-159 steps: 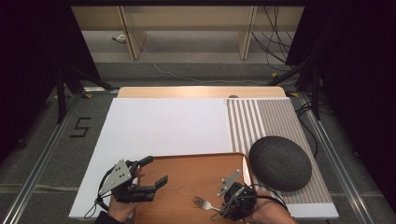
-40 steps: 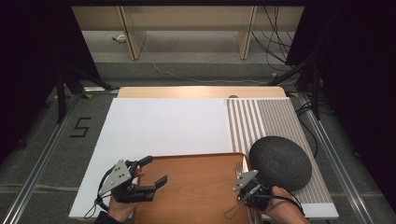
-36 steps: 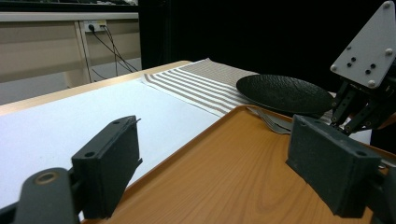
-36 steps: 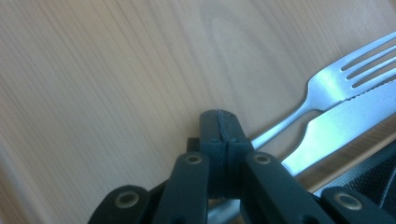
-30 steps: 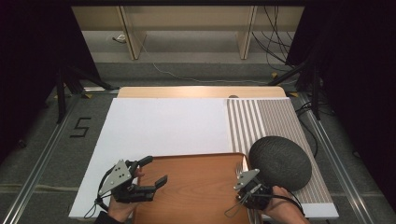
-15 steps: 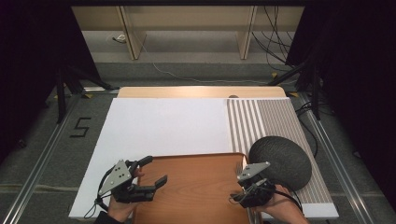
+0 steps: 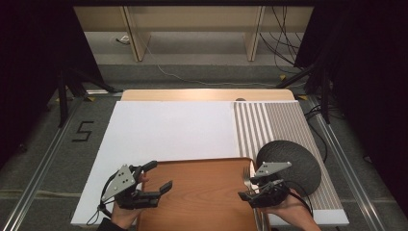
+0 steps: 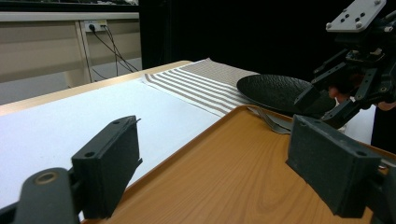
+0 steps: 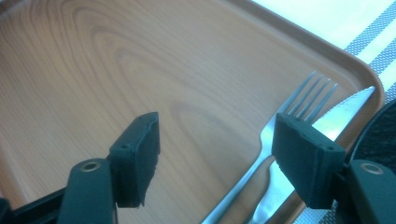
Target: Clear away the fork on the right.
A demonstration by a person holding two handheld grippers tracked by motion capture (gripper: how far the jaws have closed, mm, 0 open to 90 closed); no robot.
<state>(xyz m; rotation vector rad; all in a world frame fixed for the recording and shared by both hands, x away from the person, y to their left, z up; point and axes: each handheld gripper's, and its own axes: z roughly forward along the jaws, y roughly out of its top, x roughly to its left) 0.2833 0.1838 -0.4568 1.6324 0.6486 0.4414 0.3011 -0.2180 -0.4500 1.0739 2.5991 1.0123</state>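
Seen from the high view, a person's two hands each hold a tool over the near edge of a white surface (image 7: 163, 130): the left tool (image 7: 156, 179) hangs with its jaws apart over the left rim of a wooden tray (image 7: 197, 192), holding nothing, while the right tool (image 7: 249, 192) sits at the tray's right rim, where a fork (image 7: 247, 174) lies by the edge, just beside a dark round plate (image 7: 296, 161) resting on a striped placemat (image 7: 274, 125). In the left gripper view, that tool's two black jaws stand wide apart and empty above the tray (image 8: 224, 172), and across it the right tool (image 8: 327, 100) hovers just above the fork (image 8: 271, 122), with the plate (image 8: 275, 91) and placemat (image 8: 201, 84) behind. In the right gripper view, the right tool (image 9: 215, 158) has just been opening, its jaws now spread and pressing on nothing; the fork (image 9: 280, 121) lies on the tray (image 9: 116, 70) between them, close to the right-hand jaw, side by side with a knife (image 9: 331, 116) along the tray's rim, the plate (image 9: 380, 135) dark at the edge of the frame.
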